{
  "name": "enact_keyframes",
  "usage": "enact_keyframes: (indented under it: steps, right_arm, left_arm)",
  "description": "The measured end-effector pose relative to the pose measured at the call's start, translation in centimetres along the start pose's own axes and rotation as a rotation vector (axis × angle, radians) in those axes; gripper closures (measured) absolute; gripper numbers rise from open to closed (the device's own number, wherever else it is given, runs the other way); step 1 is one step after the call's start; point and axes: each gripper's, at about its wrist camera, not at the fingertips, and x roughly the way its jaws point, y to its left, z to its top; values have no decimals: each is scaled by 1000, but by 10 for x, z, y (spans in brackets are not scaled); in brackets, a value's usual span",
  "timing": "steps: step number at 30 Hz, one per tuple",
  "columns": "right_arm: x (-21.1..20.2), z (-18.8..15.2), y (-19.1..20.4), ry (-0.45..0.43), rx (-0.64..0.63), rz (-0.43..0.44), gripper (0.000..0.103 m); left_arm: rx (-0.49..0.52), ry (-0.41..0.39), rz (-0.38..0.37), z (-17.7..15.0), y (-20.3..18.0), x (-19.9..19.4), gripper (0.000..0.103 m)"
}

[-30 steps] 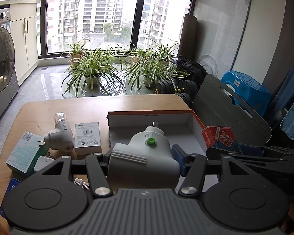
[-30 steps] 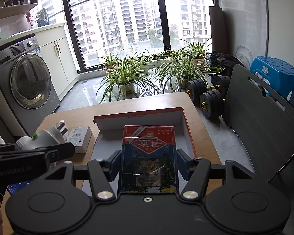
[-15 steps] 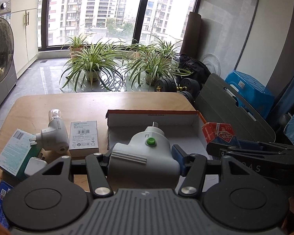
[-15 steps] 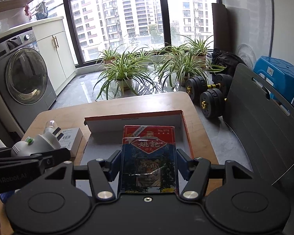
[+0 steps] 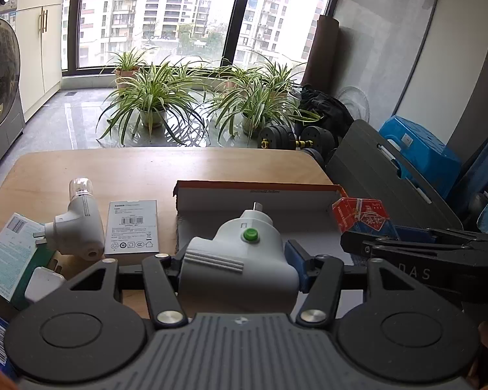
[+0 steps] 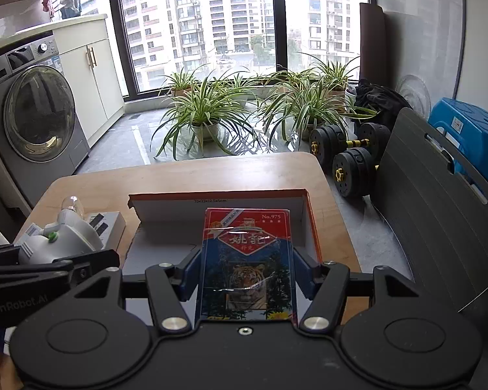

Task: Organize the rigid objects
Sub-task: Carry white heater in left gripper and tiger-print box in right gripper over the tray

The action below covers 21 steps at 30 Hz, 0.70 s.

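Observation:
My left gripper point(image 5: 239, 268) is shut on a grey plug adapter with a green button point(image 5: 244, 256) and holds it above the near edge of an open white cardboard box with an orange rim point(image 5: 257, 191). My right gripper point(image 6: 245, 279) is shut on a red and blue playing card pack with a tiger point(image 6: 247, 260), held above the same box point(image 6: 218, 196). The card pack also shows at the right of the left wrist view point(image 5: 361, 216), the adapter at the left of the right wrist view point(image 6: 57, 242).
On the wooden table point(image 5: 153, 165) left of the box lie a white plug night light point(image 5: 78, 224), a grey flat box point(image 5: 131, 227), a teal-and-white box point(image 5: 6, 253) and a small white charger point(image 5: 44, 284). Beyond the table are plants, dumbbells point(image 6: 345, 152), a dark chair point(image 6: 432, 201).
Both grippers have risen and drawn back a little with their objects still held; the box and table items sit lower in both views.

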Motion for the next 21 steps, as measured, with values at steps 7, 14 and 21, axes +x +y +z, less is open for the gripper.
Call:
enact_keyframes:
  steps: [7, 14, 21]
  right_arm:
    - [10, 5, -1, 8, 4, -1, 32]
    - [28, 9, -3, 25, 2, 0, 32]
    - [44, 11, -5, 41, 0, -7, 31]
  left_arm:
    - [-6, 12, 10, 2, 2, 13, 45]
    - [-6, 28, 14, 3, 5, 27, 45]
    - [-13, 49, 13, 4, 8, 44, 45]
